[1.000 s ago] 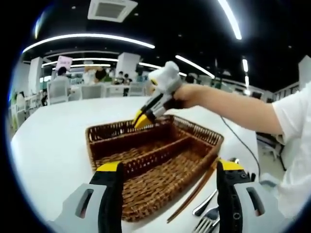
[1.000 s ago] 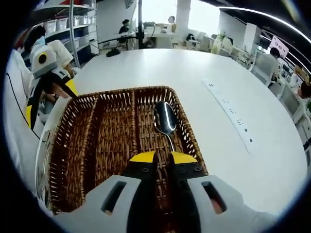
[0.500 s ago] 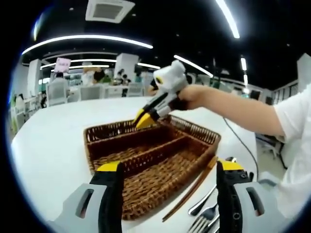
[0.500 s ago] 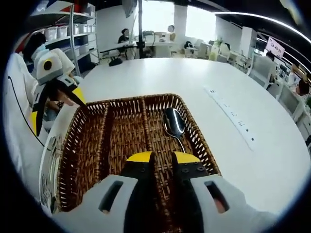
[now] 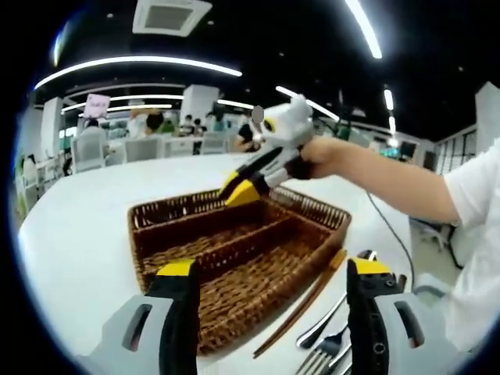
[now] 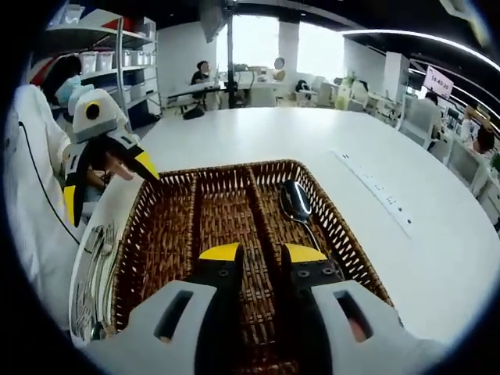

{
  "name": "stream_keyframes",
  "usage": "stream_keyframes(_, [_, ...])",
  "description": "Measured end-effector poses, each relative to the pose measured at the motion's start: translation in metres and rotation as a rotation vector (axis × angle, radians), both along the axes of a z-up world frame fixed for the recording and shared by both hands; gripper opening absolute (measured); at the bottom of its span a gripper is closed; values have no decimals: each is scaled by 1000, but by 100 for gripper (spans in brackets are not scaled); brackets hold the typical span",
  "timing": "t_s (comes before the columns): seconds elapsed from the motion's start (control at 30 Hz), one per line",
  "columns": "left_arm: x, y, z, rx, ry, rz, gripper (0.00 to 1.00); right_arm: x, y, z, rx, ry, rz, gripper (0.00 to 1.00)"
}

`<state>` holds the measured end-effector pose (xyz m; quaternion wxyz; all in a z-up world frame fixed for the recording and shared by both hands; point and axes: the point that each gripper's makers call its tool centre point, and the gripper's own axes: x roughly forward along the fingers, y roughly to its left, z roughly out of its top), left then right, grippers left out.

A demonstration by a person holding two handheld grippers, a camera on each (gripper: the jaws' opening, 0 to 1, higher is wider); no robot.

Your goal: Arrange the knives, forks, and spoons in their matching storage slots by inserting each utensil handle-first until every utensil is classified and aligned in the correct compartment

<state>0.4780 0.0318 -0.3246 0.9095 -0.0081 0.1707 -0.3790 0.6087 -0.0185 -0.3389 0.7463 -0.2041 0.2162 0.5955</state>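
In the right gripper view, the right gripper [image 6: 260, 254] is hovering above the wicker basket [image 6: 160, 234] with its 2 yellow-tipped jaws parted by a narrow gap and nothing between them. Just beyond those tips, a spoon [image 6: 298, 205] is lying in the basket's right-hand compartment of 3, its bowl pointing away from the camera and its handle running back toward the jaws. The other 2 compartments are showing bare weave. In the left gripper view, the left gripper [image 5: 266, 269] is holding its 2 jaws wide apart, gripping nothing, low over the near edge of the same basket [image 5: 148, 234]. Between the basket and the right jaw, a pair of brown chopsticks [image 5: 301, 301] is lying on the white table [image 5: 70, 234], just beside the basket's wall. Near the bottom edge, forks [image 5: 324, 351] and other cutlery are lying loose on the table. Across the basket, a hand [image 5: 320, 152] is holding the right gripper [image 5: 242, 189] tilted down over the far rim. In the right gripper view, the left gripper [image 6: 101, 168] is sitting at the basket's left side, with loose cutlery [image 6: 95, 269] lying on the table below it.
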Motion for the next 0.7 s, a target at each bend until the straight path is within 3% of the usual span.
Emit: stream_keyframes(0.7, [-14,-24,-8,61,-3,-62,71,-37,-16,15,95,-51,-4,34])
